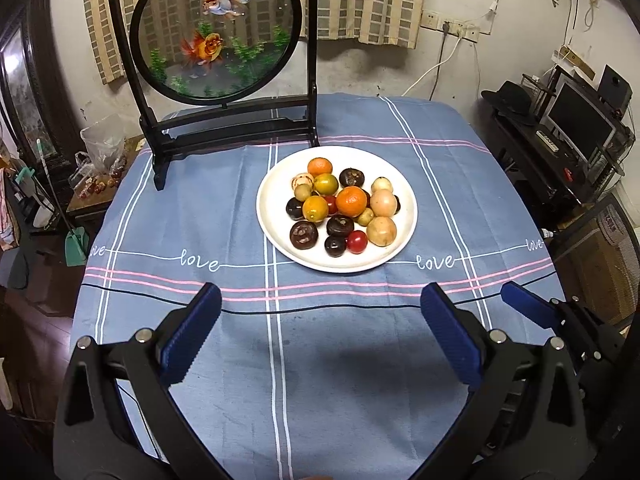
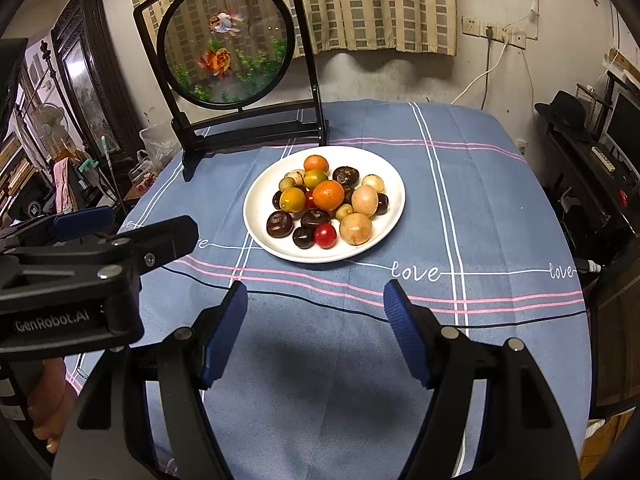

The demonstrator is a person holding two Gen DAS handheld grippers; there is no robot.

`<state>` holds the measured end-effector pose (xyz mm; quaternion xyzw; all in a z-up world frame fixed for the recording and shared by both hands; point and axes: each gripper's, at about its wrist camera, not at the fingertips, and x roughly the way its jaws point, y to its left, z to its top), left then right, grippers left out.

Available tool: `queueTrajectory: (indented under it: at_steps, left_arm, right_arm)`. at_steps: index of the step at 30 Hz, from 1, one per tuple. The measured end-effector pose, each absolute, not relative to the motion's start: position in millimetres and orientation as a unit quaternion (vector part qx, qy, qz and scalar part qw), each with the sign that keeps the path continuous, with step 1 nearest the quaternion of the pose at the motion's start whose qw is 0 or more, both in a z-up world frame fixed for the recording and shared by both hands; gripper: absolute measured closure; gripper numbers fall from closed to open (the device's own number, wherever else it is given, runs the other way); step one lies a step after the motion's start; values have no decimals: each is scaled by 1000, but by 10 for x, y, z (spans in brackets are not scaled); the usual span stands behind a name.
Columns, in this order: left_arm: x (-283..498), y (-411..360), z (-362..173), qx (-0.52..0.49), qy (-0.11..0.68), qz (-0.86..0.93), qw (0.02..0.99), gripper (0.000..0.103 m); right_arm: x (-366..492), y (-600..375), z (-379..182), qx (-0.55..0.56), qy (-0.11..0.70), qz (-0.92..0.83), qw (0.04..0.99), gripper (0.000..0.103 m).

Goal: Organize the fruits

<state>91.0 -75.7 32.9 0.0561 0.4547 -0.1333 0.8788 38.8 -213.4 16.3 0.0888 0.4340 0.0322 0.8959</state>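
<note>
— Both grippers hang over the tablecloth [image 1: 320, 360], short of the plate [image 1: 272, 216]: left gripper [image 1: 320, 312] spread wide, right gripper [image 2: 316, 312] spread too, each holding nothing.

— And the fruit [image 1: 344, 208]?

— All heaped on that white plate, mixed kinds touching. Sorted or gathered, I can't judge.

— Advice for a pick?

— Take an outer piece like the red tomato [image 1: 357, 241]; close gently, since round fruit rolls.

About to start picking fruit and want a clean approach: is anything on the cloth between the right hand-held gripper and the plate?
Nothing visible: only bare blue tablecloth lies between the open right hand-held gripper and the white plate of fruit.
</note>
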Motion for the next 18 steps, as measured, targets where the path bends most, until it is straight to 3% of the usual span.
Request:
queueTrajectory:
  at_steps: [18]
  left_arm:
    - [899, -684, 332, 50, 446, -110, 887, 2]
  right_arm:
    - [385, -2123, 176, 90, 432, 33, 897, 32]
